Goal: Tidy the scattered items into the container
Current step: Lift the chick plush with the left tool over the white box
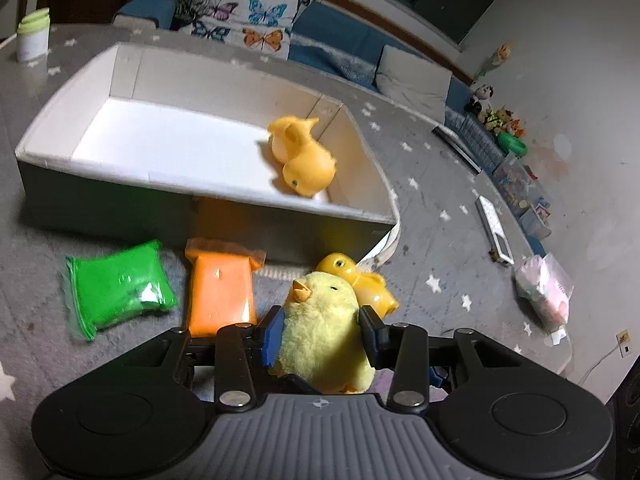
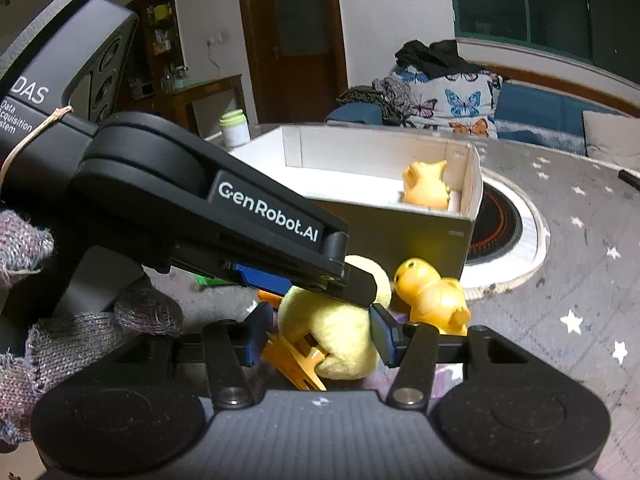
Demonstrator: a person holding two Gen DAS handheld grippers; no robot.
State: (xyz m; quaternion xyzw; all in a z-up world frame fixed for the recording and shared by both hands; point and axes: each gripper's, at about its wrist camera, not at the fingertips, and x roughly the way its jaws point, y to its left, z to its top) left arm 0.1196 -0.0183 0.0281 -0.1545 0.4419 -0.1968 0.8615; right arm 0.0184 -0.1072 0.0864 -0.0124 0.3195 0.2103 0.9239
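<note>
The plush chick (image 1: 324, 320) sits between the blue pads of both grippers at once; the box (image 1: 120, 200) lies ahead of it and slightly left, just beyond the toys, so the coming move is a lift forward over the near wall. The left gripper (image 1: 322, 334) is narrowed onto the chick, pads touching its flanks, beak pointing up toward the box. The right gripper (image 2: 320, 338) brackets the same chick lower down near its orange feet; whether its pads press or merely flank I cannot tell. One rubber duck (image 1: 308, 160) already lies in the box's right end; another (image 1: 360, 280) rests on the mat just behind the chick; green pack (image 1: 116, 288) and orange pack (image 1: 222, 292) lie left, outside.
</note>
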